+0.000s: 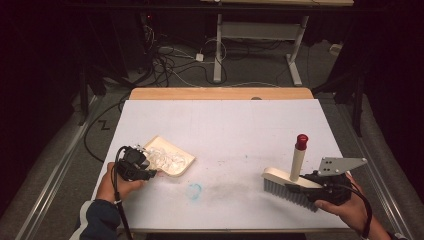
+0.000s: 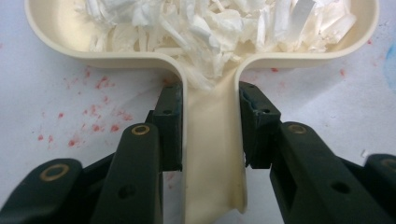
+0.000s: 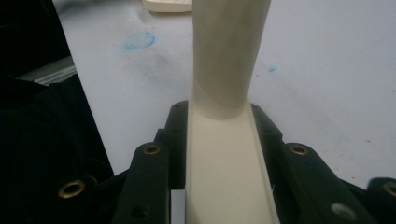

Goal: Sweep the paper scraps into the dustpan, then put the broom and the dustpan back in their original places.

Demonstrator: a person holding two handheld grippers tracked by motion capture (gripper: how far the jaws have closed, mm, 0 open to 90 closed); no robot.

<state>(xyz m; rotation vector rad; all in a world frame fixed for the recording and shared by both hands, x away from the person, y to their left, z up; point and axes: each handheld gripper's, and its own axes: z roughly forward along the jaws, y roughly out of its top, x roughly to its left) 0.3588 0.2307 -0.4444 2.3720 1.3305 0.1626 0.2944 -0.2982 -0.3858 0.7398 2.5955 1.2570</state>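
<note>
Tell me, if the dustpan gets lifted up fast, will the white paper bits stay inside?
Probably not all of them. The paper shreds look thin and loose, so they are likely very light and could flutter out. The dustpan looks like stiff plastic with low walls, so it should hold its shape. The left tool clamps its handle, so tilting it seems easy.
</note>
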